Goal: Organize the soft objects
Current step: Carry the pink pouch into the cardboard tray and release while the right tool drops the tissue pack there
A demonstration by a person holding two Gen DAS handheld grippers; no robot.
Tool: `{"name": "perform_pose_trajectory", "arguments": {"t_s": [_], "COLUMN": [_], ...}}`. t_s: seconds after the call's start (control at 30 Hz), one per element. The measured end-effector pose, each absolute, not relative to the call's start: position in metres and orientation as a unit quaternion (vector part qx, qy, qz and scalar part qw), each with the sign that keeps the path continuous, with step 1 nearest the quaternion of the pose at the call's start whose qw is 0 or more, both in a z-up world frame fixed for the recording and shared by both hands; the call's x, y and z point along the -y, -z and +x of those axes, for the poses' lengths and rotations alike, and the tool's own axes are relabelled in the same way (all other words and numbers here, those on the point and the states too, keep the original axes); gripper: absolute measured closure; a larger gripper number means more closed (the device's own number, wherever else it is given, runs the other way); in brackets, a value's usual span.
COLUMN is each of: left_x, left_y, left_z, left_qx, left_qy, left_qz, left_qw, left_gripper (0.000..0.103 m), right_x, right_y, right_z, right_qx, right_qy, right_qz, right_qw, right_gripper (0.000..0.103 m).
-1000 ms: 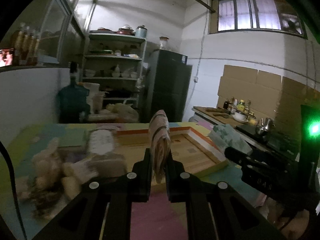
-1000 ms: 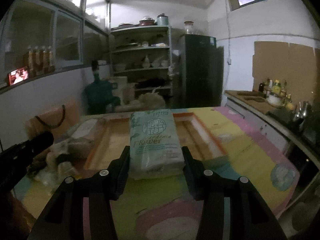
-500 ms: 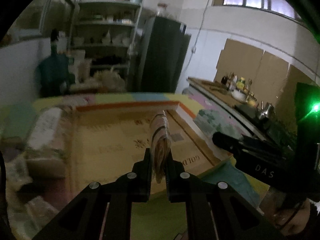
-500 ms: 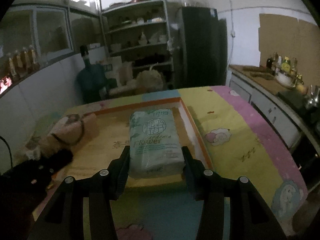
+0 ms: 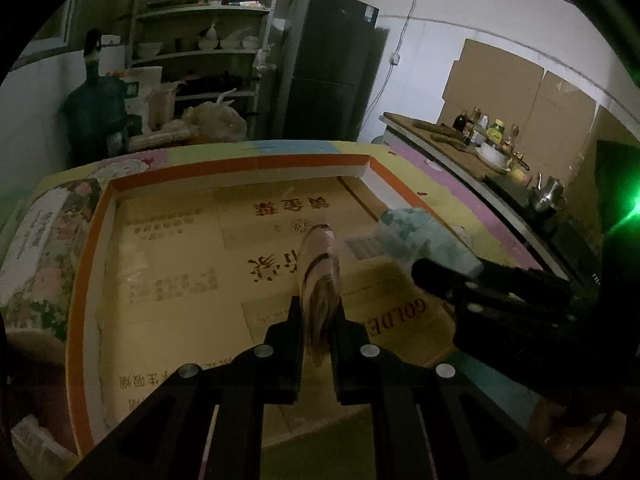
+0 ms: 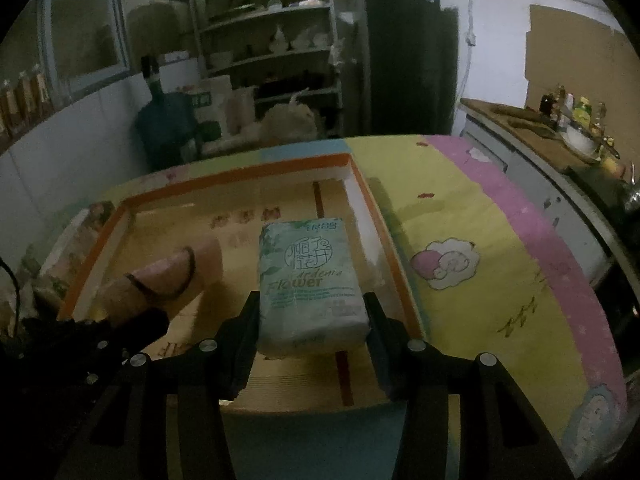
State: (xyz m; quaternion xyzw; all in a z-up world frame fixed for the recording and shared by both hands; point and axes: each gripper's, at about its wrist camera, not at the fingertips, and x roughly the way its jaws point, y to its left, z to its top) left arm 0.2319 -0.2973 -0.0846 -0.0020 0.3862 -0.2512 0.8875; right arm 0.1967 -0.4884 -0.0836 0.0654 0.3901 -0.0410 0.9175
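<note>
Table [image 6: 460, 216] draped in a pastel cartoon-print cloth [image 6: 480, 280] of yellow, pink and blue. On it, a shallow cardboard tray [image 5: 90, 264] with orange rim, floor of flattened printed cartons. Just left of that tray, a floral-print packet [image 5: 38, 248] on the cloth.

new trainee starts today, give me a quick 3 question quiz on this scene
1. True or false: the right tool grips a green tissue pack.
2. What does the left tool hold? A) pink cloth roll B) bottle C) nothing
3. Over what are both items held?

Key
1. True.
2. A: the pink cloth roll, pinched edge-on.
3. The orange-rimmed cardboard tray on the cartoon-print table cover.
</note>
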Motion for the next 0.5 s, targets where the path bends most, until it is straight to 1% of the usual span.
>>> {"name": "perform_pose_trajectory", "arguments": {"t_s": [0.13,0.4,0.47,0.5], "left_x": [0.302,0.302,0.303,0.303], "left_y": [0.088,0.095,0.095,0.095], "left_z": [0.233,0.242,0.242,0.242], "left_qx": [-0.384,-0.407,-0.407,-0.406], "left_qy": [0.253,0.261,0.262,0.262], "left_qz": [0.007,-0.009,-0.007,-0.005], "left_qw": [0.888,0.875,0.875,0.875], "left_gripper": [0.091,0.090,0.086,0.079], "right_x": [0.487,0.487,0.487,0.487], "right_y": [0.089,0.097,0.097,0.097], "right_z": [0.199,0.200,0.200,0.200], "right_qx": [-0.394,-0.399,-0.397,-0.396], "right_qy": [0.039,0.037,0.034,0.033], "right_qz": [0.065,0.061,0.062,0.064], "right_qw": [0.916,0.914,0.915,0.916], "right_gripper": [0.053,0.052,0.050,0.050]}}
